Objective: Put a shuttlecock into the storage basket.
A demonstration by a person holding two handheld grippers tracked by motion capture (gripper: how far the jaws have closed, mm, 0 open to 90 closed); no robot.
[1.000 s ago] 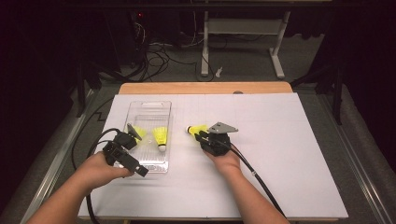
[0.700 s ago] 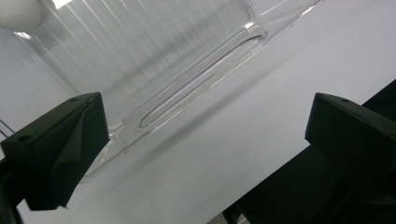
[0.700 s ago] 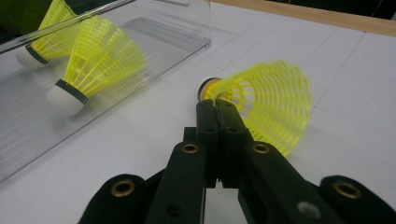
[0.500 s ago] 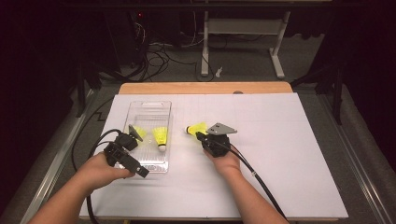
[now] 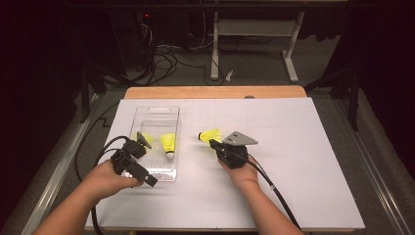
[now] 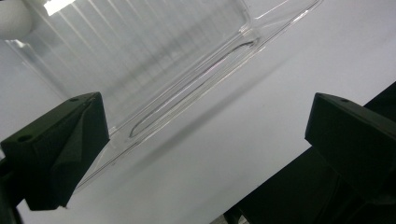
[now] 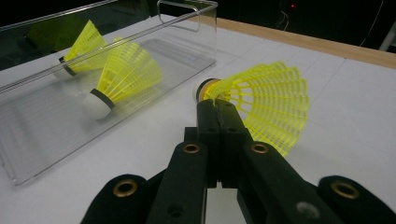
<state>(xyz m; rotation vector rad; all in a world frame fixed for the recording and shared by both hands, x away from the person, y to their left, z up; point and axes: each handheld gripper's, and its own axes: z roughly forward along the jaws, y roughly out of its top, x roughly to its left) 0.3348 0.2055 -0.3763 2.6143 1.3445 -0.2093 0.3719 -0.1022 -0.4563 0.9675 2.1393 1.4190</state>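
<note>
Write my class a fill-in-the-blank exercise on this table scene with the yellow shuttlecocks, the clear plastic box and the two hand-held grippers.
1. The clear plastic box holds ____ yellow shuttlecocks.
2. The right gripper has its jaws ____ on the skirt of a yellow plastic shuttlecock.
3. The left gripper has its jaws ____, with nothing between them.
4. The held shuttlecock lies ____ the box.

Missing words: two; shut; open; outside

Room: dark, with only the table brightly lit.
Table [image 5: 313, 161]: covered by a white sheet, a wooden edge [image 5: 215, 92] showing along the far side.
Floor [image 5: 254, 68]: grey, beyond the table.
Cables [image 5: 166, 56]: black, tangled on the floor at far left.
Desk frame [image 5: 254, 34]: white metal legs, behind the table.
</note>
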